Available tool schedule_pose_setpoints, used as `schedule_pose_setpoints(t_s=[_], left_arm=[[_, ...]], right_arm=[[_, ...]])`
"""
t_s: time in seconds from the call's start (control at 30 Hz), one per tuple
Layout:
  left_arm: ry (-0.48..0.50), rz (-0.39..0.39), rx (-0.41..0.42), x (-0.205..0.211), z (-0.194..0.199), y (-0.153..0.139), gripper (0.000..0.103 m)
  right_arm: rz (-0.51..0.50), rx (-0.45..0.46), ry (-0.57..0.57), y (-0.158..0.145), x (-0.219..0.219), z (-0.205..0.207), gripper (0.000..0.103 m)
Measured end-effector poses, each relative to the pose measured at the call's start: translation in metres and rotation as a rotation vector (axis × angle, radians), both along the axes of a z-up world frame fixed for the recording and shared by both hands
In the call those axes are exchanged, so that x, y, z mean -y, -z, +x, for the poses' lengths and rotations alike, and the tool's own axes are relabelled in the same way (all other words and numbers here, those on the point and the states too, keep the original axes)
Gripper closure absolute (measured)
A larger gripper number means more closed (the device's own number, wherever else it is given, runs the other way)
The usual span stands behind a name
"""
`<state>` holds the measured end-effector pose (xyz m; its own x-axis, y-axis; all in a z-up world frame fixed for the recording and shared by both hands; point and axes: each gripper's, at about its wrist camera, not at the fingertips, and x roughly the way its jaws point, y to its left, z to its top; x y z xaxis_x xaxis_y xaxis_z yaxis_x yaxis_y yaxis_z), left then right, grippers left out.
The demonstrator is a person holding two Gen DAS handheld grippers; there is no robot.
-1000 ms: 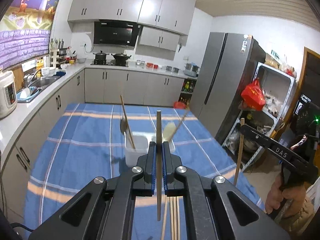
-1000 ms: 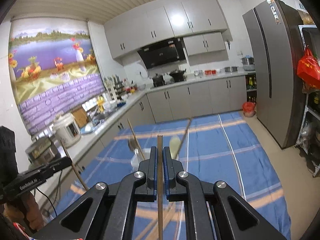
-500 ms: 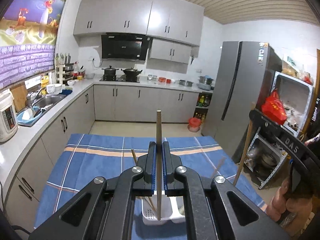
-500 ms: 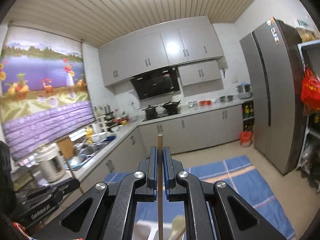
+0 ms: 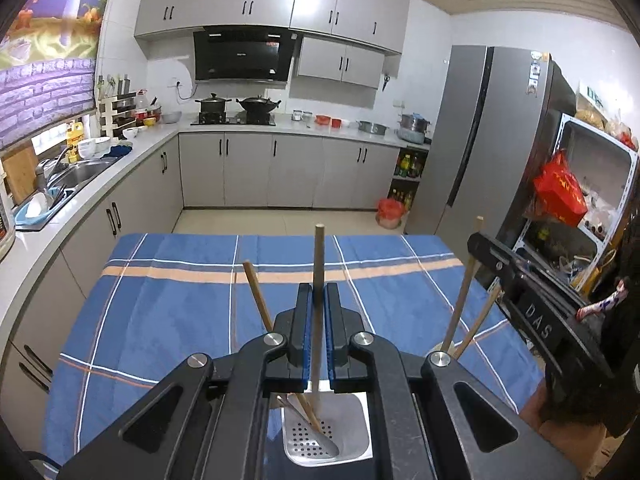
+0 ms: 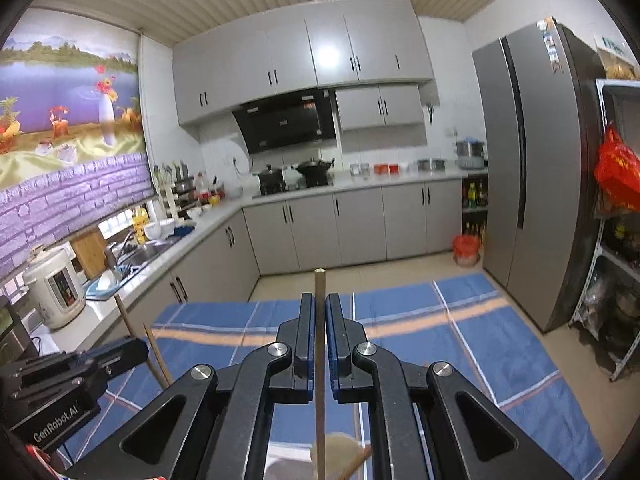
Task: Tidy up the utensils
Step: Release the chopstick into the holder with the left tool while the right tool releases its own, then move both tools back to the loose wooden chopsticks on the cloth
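Wooden and upright, a chopstick (image 5: 319, 280) is sitting pinched between the blue-lined jaws of the left tongs (image 5: 319, 300), its top rising above them and its lower end reaching down into a white perforated holder (image 5: 352, 436) directly below. Inside that holder a second stick (image 5: 260, 304) and a metal utensil (image 5: 320, 438) are leaning; the tongs' black body is covering most of the holder's rim. The right tongs (image 6: 319, 312) are clamping another chopstick (image 6: 319, 400) the same way, vertical, its lower end running out of the bottom of the picture. Just under it a pale rounded utensil head (image 6: 336, 446) is showing, too cut off to name. From the left camera, the right tongs' body is partly blocking two more sticks (image 5: 464, 292) slanting up from behind the left tongs' arm. A blue plaid cloth (image 5: 180, 292) is covering the worktop.
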<state>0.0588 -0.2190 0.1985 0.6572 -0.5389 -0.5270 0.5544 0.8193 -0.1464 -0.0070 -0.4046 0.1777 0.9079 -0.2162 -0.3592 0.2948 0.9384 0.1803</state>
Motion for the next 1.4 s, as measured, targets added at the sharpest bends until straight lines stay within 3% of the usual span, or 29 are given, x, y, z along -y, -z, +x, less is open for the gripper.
schedule_pose_setpoints(t_s=[0.2,0.33,0.47,0.6,0.73,0.83,0.97,1.03,1.17,1.3,1.4], left_arm=[[-0.007,-0.027,-0.031,-0.01,-0.003,0.0,0.096],[-0.028,-0.05,-0.03,-0.021,-0.017,-0.011,0.082],[-0.056,-0.067,-0.004,-0.04,-0.039,-0.025,0.078],[-0.081,-0.083,0.003,-0.061,-0.064,-0.035,0.071],[-0.091,-0.084,-0.022,-0.08,-0.094,-0.031,0.066],[-0.078,-0.056,-0.076,-0.088,-0.117,-0.009,0.062],[-0.036,0.001,-0.24,-0.091,-0.141,0.045,0.062],[-0.008,0.029,-0.313,-0.091,-0.153,0.072,0.062],[0.08,0.075,-0.435,-0.082,-0.181,0.123,0.062],[0.153,0.134,-0.424,-0.066,-0.203,0.147,0.063],[0.2,0.185,-0.413,-0.053,-0.216,0.156,0.07]], right_arm=[[0.026,-0.039,-0.029,0.008,0.003,-0.005,0.095],[0.025,-0.037,-0.039,0.004,0.002,-0.016,0.08],[0.026,-0.014,-0.044,-0.009,0.001,-0.035,0.077],[0.015,0.01,-0.041,-0.021,-0.002,-0.069,0.061],[0.012,-0.011,-0.04,-0.016,-0.004,-0.107,0.052],[0.041,-0.091,-0.059,0.008,-0.004,-0.133,0.051],[0.112,-0.298,-0.137,0.071,-0.008,-0.158,0.052],[0.155,-0.402,-0.205,0.106,-0.016,-0.17,0.068],[0.201,-0.547,-0.307,0.158,-0.037,-0.189,0.079],[0.205,-0.591,-0.332,0.178,-0.051,-0.195,0.08],[0.175,-0.612,-0.334,0.185,-0.062,-0.195,0.08]])
